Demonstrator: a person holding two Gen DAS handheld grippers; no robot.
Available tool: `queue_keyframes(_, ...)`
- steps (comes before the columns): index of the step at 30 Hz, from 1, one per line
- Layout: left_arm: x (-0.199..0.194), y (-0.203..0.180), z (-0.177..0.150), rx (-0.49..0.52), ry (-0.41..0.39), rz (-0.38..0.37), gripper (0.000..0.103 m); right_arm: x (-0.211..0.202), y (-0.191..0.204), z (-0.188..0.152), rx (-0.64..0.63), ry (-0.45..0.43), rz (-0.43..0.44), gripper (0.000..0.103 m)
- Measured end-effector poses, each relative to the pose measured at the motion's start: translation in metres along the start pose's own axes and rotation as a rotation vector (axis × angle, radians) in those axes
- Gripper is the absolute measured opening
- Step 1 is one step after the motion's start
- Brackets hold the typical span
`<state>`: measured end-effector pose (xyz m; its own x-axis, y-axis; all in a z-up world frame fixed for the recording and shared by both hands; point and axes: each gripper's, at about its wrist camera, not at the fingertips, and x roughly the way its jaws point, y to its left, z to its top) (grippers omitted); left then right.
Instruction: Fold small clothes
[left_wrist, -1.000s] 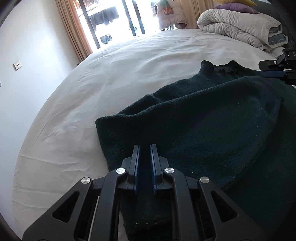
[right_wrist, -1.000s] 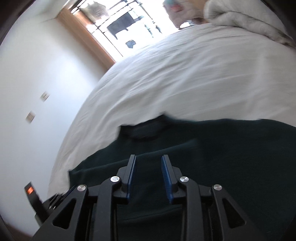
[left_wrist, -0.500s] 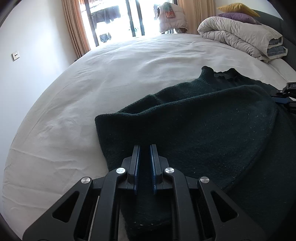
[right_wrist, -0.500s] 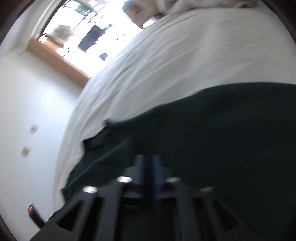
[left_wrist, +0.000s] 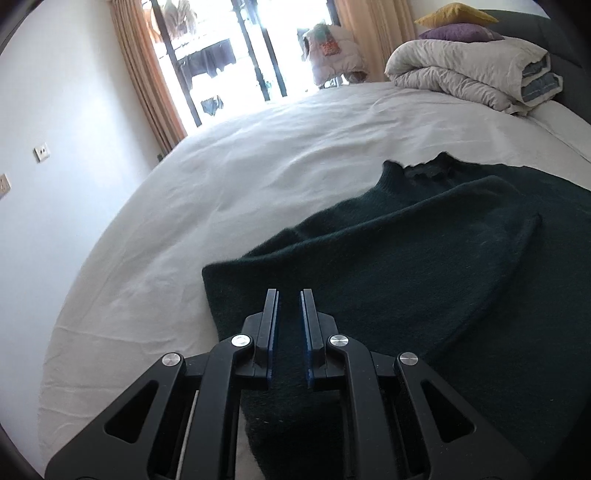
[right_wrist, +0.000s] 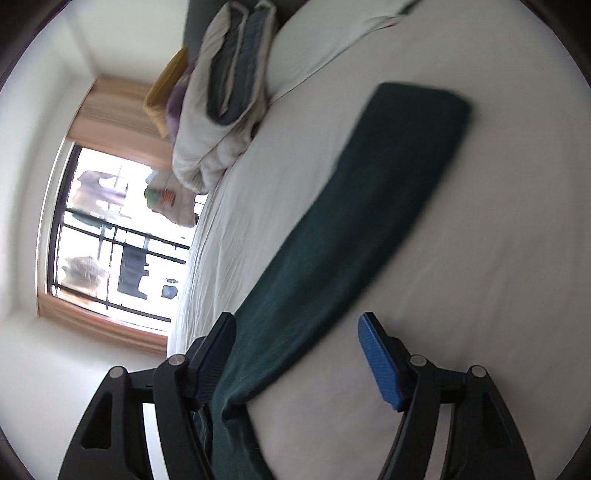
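Observation:
A dark green knitted sweater (left_wrist: 424, 266) lies on the white bed (left_wrist: 240, 177), one sleeve folded across its body, collar toward the far side. My left gripper (left_wrist: 289, 295) hovers low over the sweater's near left edge, jaws a narrow gap apart with nothing between them. In the right wrist view the camera is rolled sideways; my right gripper (right_wrist: 297, 325) is wide open over the sweater's other long sleeve (right_wrist: 369, 206), which stretches out flat on the sheet. The sleeve passes next to the left finger (right_wrist: 216, 354), not clamped.
A folded grey-white duvet (left_wrist: 469, 70) with purple and yellow pillows sits at the head of the bed; it also shows in the right wrist view (right_wrist: 221, 96). A window with curtains (left_wrist: 147, 74) and a white wall stand beyond the bed's left edge.
My right gripper opened from shut to wide, rolled sideways and swung over to the outstretched sleeve. My left gripper stayed over the sweater's edge, tilting up slightly.

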<state>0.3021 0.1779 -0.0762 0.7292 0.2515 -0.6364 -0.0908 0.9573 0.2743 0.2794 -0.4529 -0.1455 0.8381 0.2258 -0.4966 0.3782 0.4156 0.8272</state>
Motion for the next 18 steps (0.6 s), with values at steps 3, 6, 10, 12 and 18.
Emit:
queue_keyframes(3, -0.014, -0.028, 0.015, 0.084, -0.028, -0.030, 0.010, -0.002, -0.014, 0.015, 0.066, -0.010, 0.031, 0.070)
queue_keyframes(6, -0.011, -0.053, 0.029, 0.125, -0.021, -0.070, 0.011, 0.005, -0.014, 0.024, 0.101, -0.035, 0.039, 0.070)
queue_keyframes(10, 0.015, -0.087, 0.038, 0.210, 0.026, -0.075, 0.011, 0.013, -0.019, 0.040, 0.140, -0.054, 0.030, 0.070)
queue_keyframes(12, 0.028, -0.094, 0.040, 0.196, 0.085, -0.120, 0.011, 0.013, -0.026, 0.051, 0.174, -0.075, 0.037, 0.065)
queue_keyframes(18, 0.046, -0.099, 0.019, 0.140, 0.128, -0.198, 0.010, 0.024, -0.034, 0.076, 0.164, -0.083, 0.004, 0.020)
